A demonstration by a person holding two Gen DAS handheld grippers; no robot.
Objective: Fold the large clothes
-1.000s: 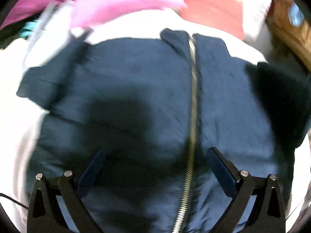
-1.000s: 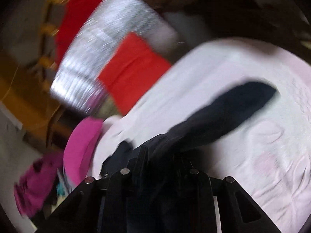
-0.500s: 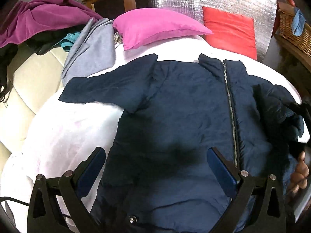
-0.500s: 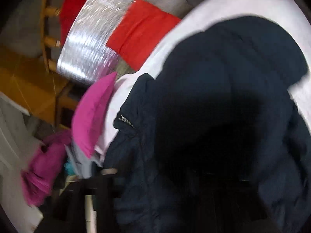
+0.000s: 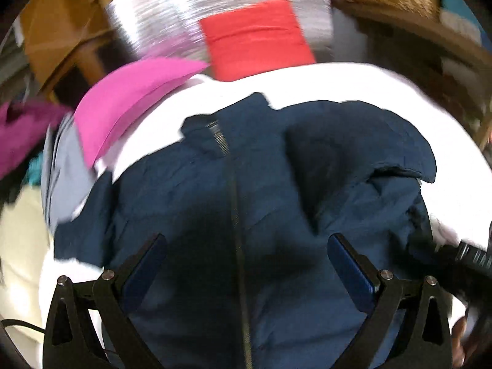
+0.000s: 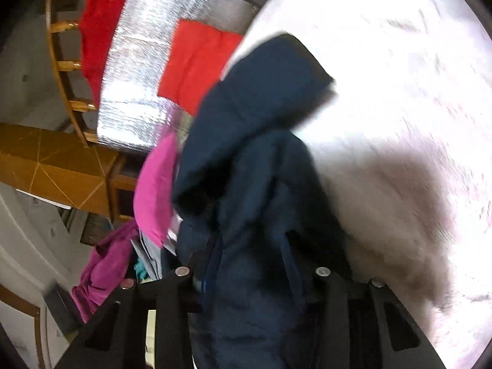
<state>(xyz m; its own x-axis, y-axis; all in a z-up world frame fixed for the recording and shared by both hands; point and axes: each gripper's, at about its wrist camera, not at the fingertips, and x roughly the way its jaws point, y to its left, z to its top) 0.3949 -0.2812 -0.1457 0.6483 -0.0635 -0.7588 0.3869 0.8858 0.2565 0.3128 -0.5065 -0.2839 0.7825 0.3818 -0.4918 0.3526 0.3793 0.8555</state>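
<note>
navy jacket (image 5: 190,203): lies front up on the white bed cover (image 5: 353,83), zipper (image 5: 235,215) running down its middle toward the left wrist camera. collar end points at the pillows. one sleeve is folded in over the chest on the right side, its edge curling near the bed's right margin; the other side spreads toward the left edge of the bed, over the cover.

left tool (image 5: 246,264): spread wide above the lower jacket front, fingers either side of the zipper, nothing between them.

right tool (image 6: 249,261): a thick bunch of navy jacket (image 6: 255,141) fills the gap between its fingers. fingertips are buried in cloth, so whether they are pinching it or only surrounded by it cannot be told.

open room: bare white bed cover (image 6: 399,92) lies to the right of the jacket in the right wrist view, shadowed near the tool. a strip of cover shows between collar and pillows.

edges: pink pillow (image 5: 132,98) just beside the jacket's left shoulder; red pillow (image 5: 258,40) beyond the collar, against a silver quilted panel (image 5: 215,3). grey garment (image 5: 64,178) and magenta garment (image 5: 21,129) crowd the left edge.

hard to make out: both views are motion-blurred. jacket hem is cut off at the bottom of the left wrist view. a dark object at that view's lower right edge is unclear.
</note>
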